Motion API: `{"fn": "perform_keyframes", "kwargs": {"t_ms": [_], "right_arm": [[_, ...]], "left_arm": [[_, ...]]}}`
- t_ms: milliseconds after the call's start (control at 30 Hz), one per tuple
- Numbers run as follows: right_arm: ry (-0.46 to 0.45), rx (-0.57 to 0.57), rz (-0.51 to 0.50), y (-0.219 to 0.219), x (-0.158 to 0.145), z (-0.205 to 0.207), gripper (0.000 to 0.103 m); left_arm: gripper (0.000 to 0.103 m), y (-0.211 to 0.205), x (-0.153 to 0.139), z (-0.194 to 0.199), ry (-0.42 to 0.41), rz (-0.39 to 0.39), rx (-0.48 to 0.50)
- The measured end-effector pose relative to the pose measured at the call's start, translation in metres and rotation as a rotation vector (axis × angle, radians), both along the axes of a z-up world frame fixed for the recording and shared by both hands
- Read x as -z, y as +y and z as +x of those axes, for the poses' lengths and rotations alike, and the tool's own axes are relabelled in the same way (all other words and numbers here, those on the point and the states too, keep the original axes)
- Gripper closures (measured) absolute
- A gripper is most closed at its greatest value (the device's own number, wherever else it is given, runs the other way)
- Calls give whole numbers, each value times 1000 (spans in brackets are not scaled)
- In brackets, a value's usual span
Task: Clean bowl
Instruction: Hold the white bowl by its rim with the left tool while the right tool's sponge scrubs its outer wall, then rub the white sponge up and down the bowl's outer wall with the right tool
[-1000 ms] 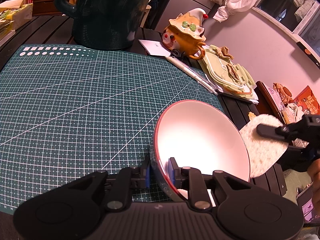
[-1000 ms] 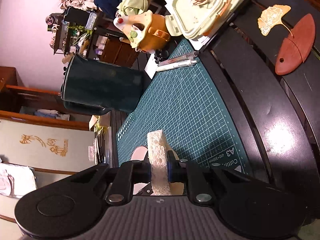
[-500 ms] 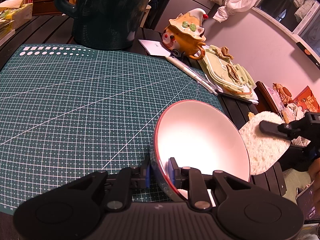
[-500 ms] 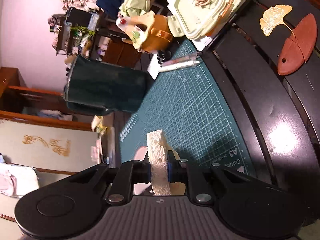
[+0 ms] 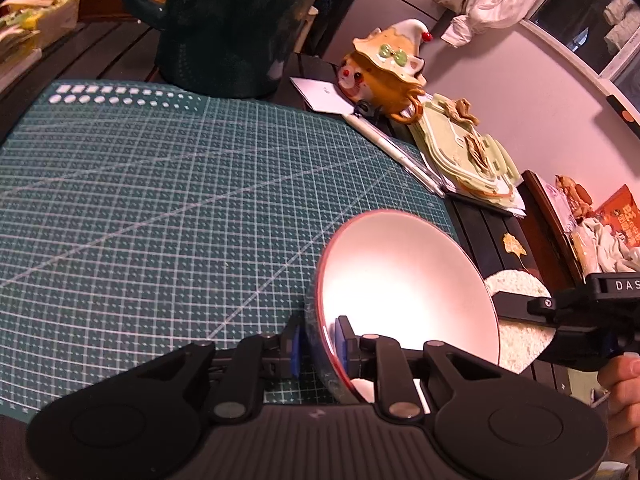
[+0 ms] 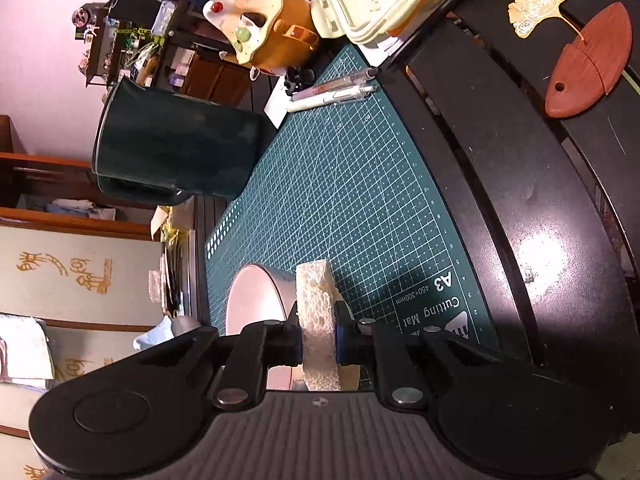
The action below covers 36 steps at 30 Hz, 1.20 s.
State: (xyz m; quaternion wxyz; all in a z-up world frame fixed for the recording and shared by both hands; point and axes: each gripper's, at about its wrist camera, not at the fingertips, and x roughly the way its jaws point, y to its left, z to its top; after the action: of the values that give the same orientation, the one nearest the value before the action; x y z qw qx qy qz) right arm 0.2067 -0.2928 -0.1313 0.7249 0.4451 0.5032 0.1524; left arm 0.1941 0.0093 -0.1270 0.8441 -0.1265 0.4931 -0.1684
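My left gripper [image 5: 318, 346] pinches the rim of the bowl [image 5: 404, 280] — smooth, round, glossy pale inside, thin red edge, tilted on its side over the cutting mat [image 5: 160, 208]. My right gripper [image 6: 318, 344] clamps a porous, off-white sponge [image 6: 318, 320] just beside the bowl's outer wall. Farther back: gridded green mat, then a dark green pitcher [image 5: 236, 20] — cylindrical, handled.

Bowl [image 5: 404, 280] glossy, smooth (glazed look); sponge [image 6: 318, 320] porous, rough; cutting mat [image 5: 160, 208] matt; tabletop [image 6: 520, 200] dark, shiny
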Motion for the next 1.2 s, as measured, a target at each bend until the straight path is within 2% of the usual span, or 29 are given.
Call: {"fn": "perform_keyframes", "kwargs": {"t_ms": [167,300,400,533,600,667,733,800,933,1033,1100,1200], "right_arm": [[-8,-1,-2,-1,-1,-2,90],[-9,-1,1,-2,-1,-3,90],[-11,-2,3,-2,-1,-3,90],[-12,-4,3,-1,-1,-3,90],[-11,-5,2,-1,-1,-3,90],[-11,-6,1,-1,-1,-4,90],[-10,-6,-1,0,-1,-4,90],[-5,-8,-1,-1,-2,-5,90],[-19,-16,-5,-2,-7,-9,90],[-78,-7,-16,-5,-18,-12,90],[-133,20,-19,-8,-26,-14,90],[-150,32,-8,-10,-27,-12,90]], "left_arm": [[86,4,-14,-6,-24,-12,-49],[84,0,-15,-13,0,13,-50],[79,-4,-16,-18,16,26,-56],[78,-6,-15,-19,21,28,-62],[78,-7,-13,-19,20,34,-64],[82,-12,-11,-17,4,78,-39],[86,-17,-9,-11,-39,127,18],[89,-17,-8,-7,-55,137,42],[91,-3,-2,7,-45,45,87],[91,3,1,10,-20,-9,60],[91,2,0,10,-19,-6,59],[88,-3,0,9,-24,14,61]]}}
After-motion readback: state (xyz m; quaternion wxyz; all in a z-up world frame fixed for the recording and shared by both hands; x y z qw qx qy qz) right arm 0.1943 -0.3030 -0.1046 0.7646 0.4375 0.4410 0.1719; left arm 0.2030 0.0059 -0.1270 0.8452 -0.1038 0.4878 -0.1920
